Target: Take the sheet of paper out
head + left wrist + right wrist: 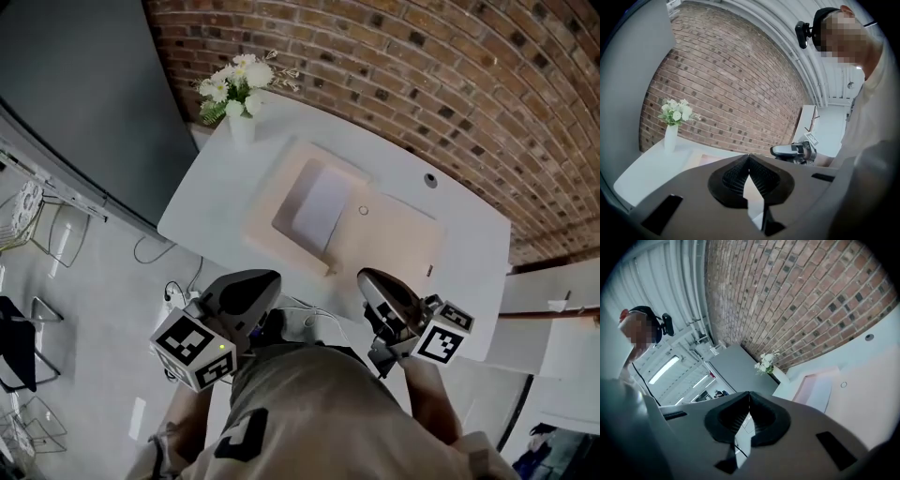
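The ribbed fingers of the grey left gripper (749, 158) are seen pressed together tip to tip, with nothing gripped between them and nothing touched. The fingers of the dark right gripper (749, 395) are likewise fully closed on nothing. In the head view both grippers are held close to the person's body, by the near edge of the white surface (211, 187). Seen from the flat cream-coloured cardboard case (389, 246), the left one is found at about 7 o'clock and the right one at about 5 o'clock, and neither is in contact with it. The case is laid open in the middle of the surface. Its recessed half, towards 10 o'clock, is bordered by a raised rim, and the pale rectangular sheet of paper (323, 208) is lying flat inside it, untouched. The other half is spread flat towards 4 o'clock and is marked by a small round ring (363, 210). A white vase (242, 128) is stood upright near the far corner of the surface, at about 11 o'clock from the case and well apart from it, and a bunch of white flowers with green leaves (236, 86) is held in it. A small dark round hole (430, 179) is seen in the surface at about 2 o'clock from the case, before the red brick wall (422, 75).
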Demonstrator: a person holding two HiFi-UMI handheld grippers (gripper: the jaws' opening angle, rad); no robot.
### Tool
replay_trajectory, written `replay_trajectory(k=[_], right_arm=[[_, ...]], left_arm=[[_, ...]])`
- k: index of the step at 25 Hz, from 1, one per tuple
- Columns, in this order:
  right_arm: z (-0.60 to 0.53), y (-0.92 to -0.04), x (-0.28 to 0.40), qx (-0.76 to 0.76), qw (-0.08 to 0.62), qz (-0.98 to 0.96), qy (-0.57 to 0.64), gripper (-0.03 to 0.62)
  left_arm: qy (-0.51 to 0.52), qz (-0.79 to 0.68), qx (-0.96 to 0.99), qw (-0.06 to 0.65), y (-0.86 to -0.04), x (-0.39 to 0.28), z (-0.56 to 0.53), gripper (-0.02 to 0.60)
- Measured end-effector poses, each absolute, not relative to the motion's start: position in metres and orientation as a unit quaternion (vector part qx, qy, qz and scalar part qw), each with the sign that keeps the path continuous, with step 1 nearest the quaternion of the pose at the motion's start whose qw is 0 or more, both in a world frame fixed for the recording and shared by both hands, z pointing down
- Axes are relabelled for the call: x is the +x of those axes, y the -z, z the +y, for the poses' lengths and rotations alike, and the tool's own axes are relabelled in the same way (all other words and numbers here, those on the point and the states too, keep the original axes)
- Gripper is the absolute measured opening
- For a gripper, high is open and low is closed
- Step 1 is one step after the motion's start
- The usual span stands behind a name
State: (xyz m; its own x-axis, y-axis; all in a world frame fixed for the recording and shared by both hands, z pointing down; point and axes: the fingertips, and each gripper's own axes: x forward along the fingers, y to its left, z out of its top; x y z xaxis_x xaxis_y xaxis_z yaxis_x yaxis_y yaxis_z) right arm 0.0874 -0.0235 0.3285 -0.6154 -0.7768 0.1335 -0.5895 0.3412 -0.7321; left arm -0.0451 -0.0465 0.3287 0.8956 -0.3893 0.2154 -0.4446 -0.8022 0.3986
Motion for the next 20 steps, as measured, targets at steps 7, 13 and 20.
replay_trajectory(k=[7,13,20], right_arm=[[-0.045,-0.361,0.100,-0.447,0.143,0.755,0.457,0.025],[-0.063,-0.401,0.116,-0.419,0.165,0.720,0.528,0.025],[-0.082,-0.429,0.123,-0.349,0.158,0.716,0.584,0.025]], left_arm=[[-0.070,-0.192,0.950,0.235,-0.342,-0.049,-0.071,0.015],[-0.075,-0.209,0.948,0.227,-0.340,-0.038,-0.082,0.015],[-0.080,-0.271,0.930,0.234,-0.335,-0.029,-0.092,0.015]])
